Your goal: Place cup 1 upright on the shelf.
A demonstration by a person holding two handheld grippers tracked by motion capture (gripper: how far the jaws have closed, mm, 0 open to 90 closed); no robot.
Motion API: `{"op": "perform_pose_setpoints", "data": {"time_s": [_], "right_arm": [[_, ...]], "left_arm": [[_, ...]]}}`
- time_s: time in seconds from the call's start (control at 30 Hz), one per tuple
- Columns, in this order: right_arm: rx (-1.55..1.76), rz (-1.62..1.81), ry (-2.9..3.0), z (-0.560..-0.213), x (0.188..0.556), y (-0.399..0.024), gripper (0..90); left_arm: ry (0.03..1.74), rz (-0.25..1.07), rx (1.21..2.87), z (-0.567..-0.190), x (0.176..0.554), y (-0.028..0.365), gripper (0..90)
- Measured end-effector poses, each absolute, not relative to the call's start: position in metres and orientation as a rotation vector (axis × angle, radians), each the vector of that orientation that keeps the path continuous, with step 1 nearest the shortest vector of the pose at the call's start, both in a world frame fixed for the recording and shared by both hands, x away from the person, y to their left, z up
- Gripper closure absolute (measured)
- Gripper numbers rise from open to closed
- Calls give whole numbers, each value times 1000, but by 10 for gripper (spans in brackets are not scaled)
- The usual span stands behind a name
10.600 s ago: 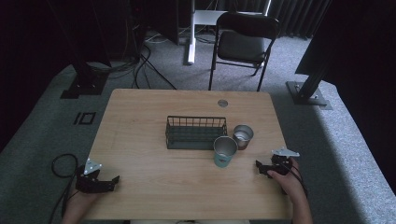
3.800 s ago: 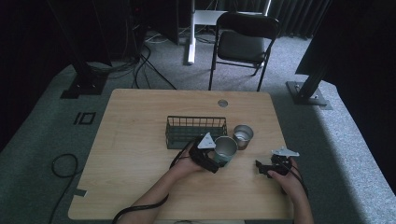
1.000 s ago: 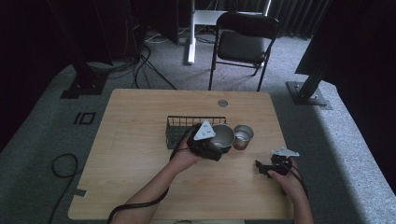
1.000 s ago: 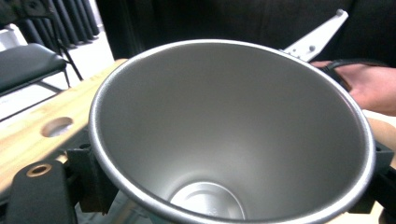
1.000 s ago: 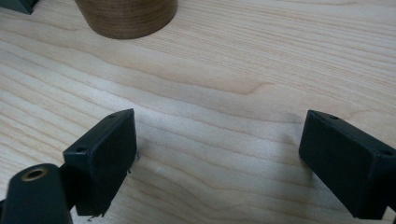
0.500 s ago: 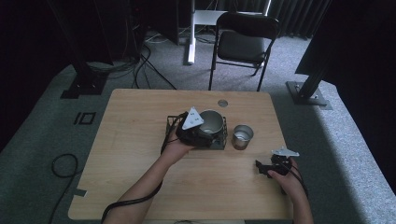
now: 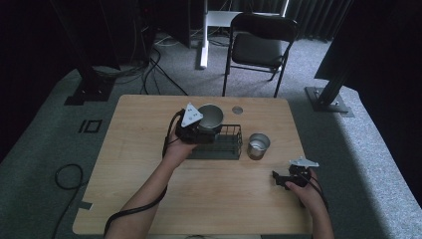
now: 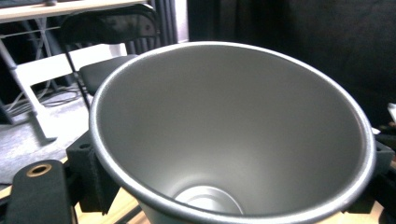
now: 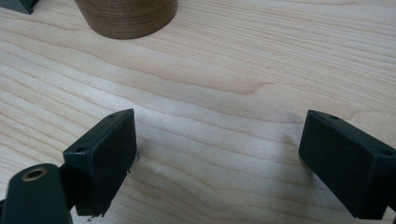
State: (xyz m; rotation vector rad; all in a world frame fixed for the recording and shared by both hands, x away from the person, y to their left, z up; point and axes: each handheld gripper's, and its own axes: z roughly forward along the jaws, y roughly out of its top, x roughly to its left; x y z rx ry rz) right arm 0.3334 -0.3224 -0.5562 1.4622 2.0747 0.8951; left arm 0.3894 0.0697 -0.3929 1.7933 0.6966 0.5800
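A plain metal cup (image 7: 211, 115) hangs above the far left part of a black wire basket (image 7: 227, 148), mouth upward, with my left gripper (image 7: 207, 129) shut on it. In the left gripper view the cup (image 8: 233, 126) sits between the black pads (image 8: 91, 179), and its inside is empty. A second metal cup (image 7: 258, 145) stands on the table just right of the basket. My right gripper (image 7: 278, 178) rests near the table's right front, jaws wide apart over bare wood (image 9: 219, 158).
The wooden table (image 7: 149, 199) has a round cable hole (image 7: 237, 109) near its far edge. A folding chair (image 7: 259, 47) stands behind the table. In the right gripper view a round base (image 9: 126, 16) stands just ahead of the jaws.
My left gripper has carried the cup up and toward the far left, from beside the second cup to over the basket. The right gripper has stayed put.
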Motion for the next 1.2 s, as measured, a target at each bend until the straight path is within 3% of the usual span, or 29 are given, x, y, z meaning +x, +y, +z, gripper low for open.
{"op": "perform_pose_setpoints", "data": {"time_s": [0.37,1.2], "right_arm": [[1460,894,2075,-556,333,-322,109],[1460,893,2076,-556,333,-323,109]], "left_arm": [[842,707,1738,-408,400,85,148],[987,718,1737,-457,410,91,148]]}}
